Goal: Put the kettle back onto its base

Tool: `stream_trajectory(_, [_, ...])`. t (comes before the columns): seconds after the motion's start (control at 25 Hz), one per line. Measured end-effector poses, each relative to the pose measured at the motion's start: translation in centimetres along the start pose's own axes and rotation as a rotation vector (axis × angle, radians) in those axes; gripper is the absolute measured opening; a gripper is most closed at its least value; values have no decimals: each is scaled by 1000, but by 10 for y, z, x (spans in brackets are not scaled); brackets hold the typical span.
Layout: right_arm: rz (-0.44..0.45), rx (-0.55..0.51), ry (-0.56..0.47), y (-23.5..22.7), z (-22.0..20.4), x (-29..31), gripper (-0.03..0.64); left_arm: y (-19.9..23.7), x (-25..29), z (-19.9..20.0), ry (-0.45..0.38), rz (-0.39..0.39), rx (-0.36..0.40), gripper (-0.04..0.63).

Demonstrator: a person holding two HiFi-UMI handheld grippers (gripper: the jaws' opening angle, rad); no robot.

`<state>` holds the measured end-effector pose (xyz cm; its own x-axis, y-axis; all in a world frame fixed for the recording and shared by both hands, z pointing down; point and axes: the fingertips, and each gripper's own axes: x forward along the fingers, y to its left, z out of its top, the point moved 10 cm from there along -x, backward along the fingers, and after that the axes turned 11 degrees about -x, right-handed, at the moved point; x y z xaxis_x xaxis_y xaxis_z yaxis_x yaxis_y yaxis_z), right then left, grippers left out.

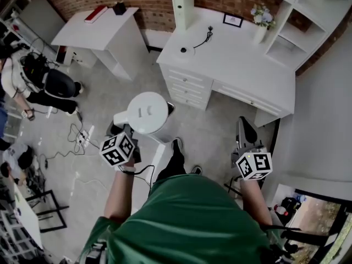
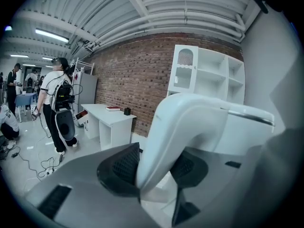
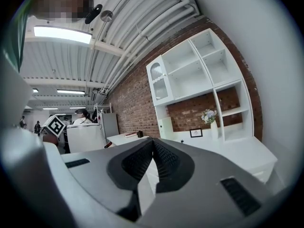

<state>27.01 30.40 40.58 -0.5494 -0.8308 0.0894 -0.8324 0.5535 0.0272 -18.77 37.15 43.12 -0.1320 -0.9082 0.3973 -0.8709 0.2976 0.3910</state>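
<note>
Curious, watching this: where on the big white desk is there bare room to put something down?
The desk is bare across its front and right, bordered by the kettle base and cord at left, the frame and flower vase behind. Only that back strip is crowded.

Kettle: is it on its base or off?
Off. The left tool grips the kettle by its handle above the floor; its base sits on the white desk.
</note>
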Motion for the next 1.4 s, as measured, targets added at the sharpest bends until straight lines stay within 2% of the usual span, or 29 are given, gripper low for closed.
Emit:
stream_trajectory(0.32, [-50, -15, 15, -16, 15, 83, 21, 9, 85, 37, 2, -47, -19, 179])
stream_trajectory(0.72, [-78, -43, 37, -14, 32, 210, 21, 29, 202, 98, 12, -81, 30, 179])
stream_trajectory(1.0, [-90, -116, 28, -18, 38, 283, 21, 35, 260, 116, 29, -117, 26, 179])
stream_trajectory(1.2, [-70, -115, 34, -17, 40, 313, 21, 33, 284, 125, 44, -125, 25, 179])
stream_trajectory(1.4, [-34, -94, 59, -42, 20, 342, 21, 18, 321, 122, 58, -119, 7, 179])
